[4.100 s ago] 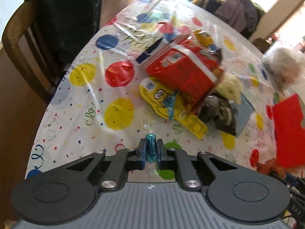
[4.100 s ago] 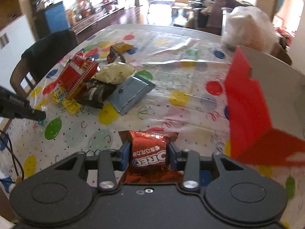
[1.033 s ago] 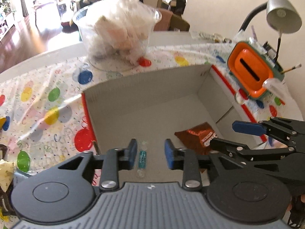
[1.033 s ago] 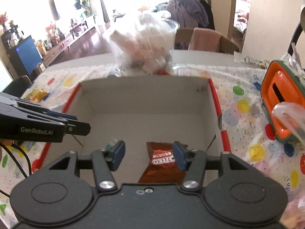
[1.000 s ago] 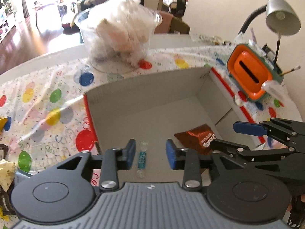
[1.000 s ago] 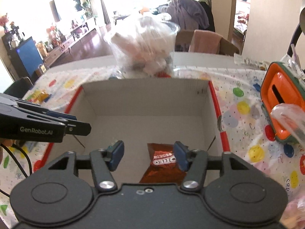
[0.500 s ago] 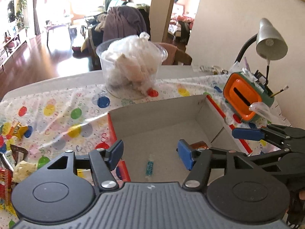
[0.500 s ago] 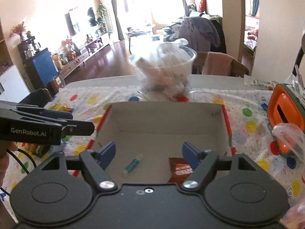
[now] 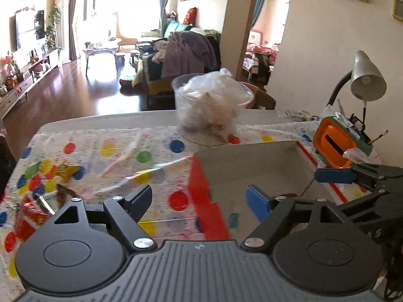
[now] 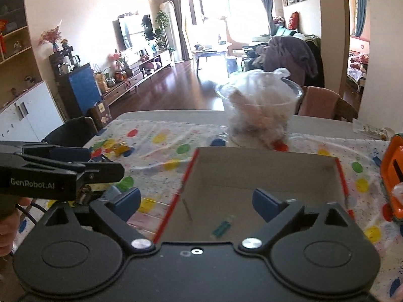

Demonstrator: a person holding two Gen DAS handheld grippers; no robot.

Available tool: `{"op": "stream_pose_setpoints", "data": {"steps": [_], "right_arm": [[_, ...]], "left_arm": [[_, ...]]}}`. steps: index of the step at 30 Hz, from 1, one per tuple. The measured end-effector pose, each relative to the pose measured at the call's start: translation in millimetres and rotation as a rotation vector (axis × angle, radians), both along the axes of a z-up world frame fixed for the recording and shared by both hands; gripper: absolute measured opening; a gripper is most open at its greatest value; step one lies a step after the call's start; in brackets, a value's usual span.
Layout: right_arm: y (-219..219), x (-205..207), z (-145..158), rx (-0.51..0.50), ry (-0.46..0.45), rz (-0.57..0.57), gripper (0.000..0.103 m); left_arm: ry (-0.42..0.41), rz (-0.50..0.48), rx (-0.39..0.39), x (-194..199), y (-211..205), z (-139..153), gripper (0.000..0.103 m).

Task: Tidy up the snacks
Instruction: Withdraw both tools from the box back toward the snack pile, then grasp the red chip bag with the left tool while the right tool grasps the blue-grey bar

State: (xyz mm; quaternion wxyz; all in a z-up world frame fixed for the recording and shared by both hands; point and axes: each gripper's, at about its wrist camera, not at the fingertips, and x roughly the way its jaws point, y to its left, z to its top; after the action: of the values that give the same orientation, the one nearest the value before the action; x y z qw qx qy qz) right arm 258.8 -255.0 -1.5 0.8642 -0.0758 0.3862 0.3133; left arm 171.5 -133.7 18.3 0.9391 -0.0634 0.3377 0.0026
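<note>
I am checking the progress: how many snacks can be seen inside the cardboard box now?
1. A small teal wrapped candy lies on the floor of the cardboard box, near its front. Both tongs cover part of the floor, so another snack may be hidden.

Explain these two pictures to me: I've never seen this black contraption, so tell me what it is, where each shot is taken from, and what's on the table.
No robot is here. A person holds a hand-operated two-finger tool in each hand, and each carries a wide-angle camera looking forward past its blue-tipped fingers.

One picture comes from the left tool, the other from the right tool. Each tool also appears at the edge of the other's picture.

Both tools are open and hold nothing.

On the polka-dot tablecloth sits a red-edged cardboard box with a small teal wrapped candy lying inside. More snack packets lie in a pile to the left. Behind the box stands a clear tub stuffed with plastic bags.
</note>
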Motion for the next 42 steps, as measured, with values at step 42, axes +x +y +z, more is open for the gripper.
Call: {"op": "stream_pose_setpoints", "data": {"steps": [42], "right_arm": [[247.0,-8.7,-151.0,-0.221,0.267,-0.124,0.097]], "left_arm": [[0.437,0.565,-0.493,17.1,334.0,-126.8,0.098]]}}
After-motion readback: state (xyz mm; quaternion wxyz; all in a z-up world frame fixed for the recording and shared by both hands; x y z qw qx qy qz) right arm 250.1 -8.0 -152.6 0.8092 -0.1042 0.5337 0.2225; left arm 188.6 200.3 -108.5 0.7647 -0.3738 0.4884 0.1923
